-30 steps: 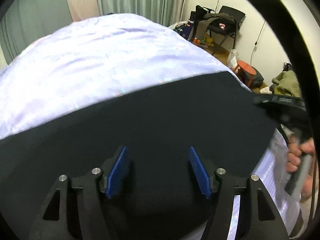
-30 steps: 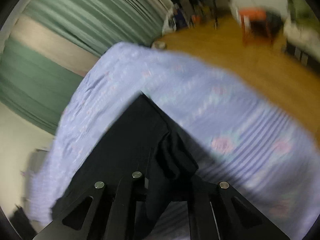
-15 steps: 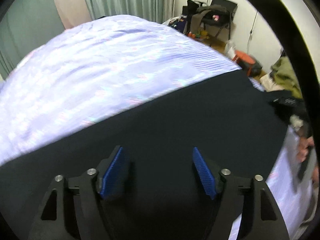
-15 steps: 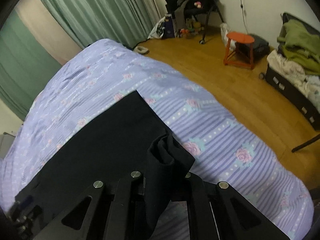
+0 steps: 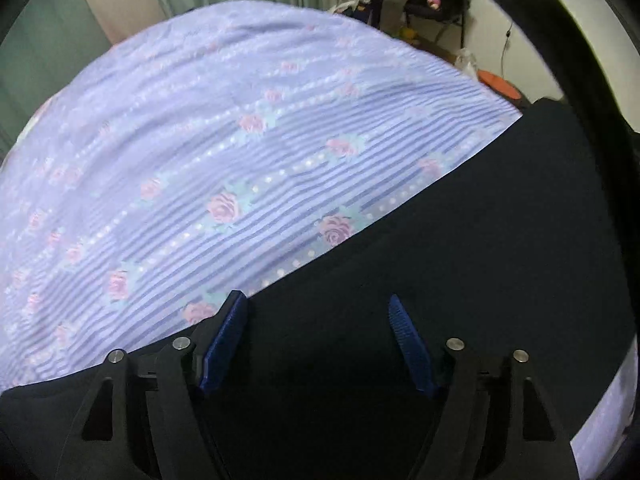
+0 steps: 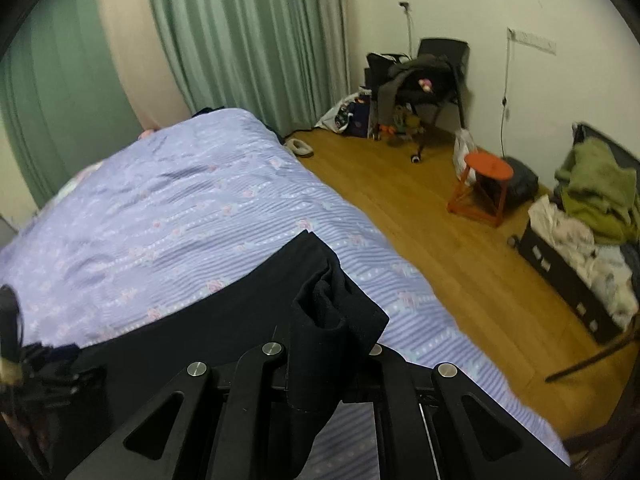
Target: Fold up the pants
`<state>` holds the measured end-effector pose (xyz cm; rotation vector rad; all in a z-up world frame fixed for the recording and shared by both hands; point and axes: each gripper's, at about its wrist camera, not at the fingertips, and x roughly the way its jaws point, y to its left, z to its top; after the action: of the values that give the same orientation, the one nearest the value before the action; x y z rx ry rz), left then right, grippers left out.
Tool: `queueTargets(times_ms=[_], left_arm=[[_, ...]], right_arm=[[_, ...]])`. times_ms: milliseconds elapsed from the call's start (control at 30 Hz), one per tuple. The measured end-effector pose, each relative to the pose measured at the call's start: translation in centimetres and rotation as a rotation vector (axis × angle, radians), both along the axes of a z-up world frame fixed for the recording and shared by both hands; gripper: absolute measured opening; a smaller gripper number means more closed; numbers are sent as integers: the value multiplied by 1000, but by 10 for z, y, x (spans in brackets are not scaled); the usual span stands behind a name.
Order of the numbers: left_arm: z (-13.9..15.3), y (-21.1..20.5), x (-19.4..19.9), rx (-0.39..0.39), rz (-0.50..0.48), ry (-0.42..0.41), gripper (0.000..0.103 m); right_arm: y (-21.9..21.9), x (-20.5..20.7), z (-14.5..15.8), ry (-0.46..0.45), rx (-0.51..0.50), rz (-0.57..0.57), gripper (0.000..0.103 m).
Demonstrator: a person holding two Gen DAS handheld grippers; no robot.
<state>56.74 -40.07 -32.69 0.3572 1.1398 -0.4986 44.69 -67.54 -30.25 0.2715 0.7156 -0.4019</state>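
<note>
Folding under way: pants spread flat on bed. Right gripper clenched on a bunched pants corner, raised. Left gripper released, hovering over cloth. Next, likely: carry corner across, lay it matched.

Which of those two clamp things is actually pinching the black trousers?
The right gripper: a bunched corner of the pants sits clamped between its fingers. The left gripper has its blue pads spread apart, holding nothing.
</note>
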Motion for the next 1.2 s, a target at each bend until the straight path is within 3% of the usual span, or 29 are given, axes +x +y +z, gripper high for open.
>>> queueTargets(times_ms=[67,233,300,333,467,567,633,833,967,1133,1200], left_arm=[[-4,-5,0,23,-15,-33,84],[-5,-14,10,38,-31,-45,85],[3,-10,9,27,2,-42,77],[15,-4,6,14,46,-61,72],[65,24,-20,-46,165,-115,73],[98,48,-60,41,253,-162,76],[119,74,-92,36,324,-161,81],[159,152,-159,-37,520,-141,83],[175,199,-180,-129,628,-133,84],[173,263,-194,-173,661,-118,84],[167,283,-196,-165,644,-107,84]], right_arm=[[1,2,-1,9,-2,6,8],[3,-2,2,13,9,3,8],[7,-4,6,10,8,14,8],[8,-5,9,6,14,18,8],[11,-14,31,-38,44,34,8],[22,-19,54,-73,9,80,8],[37,-19,72,-85,-41,130,8],[117,-7,120,-119,-176,382,8],[202,-2,137,-135,-264,576,8],[307,5,121,-77,-340,734,8],[353,12,93,-9,-338,778,8]])
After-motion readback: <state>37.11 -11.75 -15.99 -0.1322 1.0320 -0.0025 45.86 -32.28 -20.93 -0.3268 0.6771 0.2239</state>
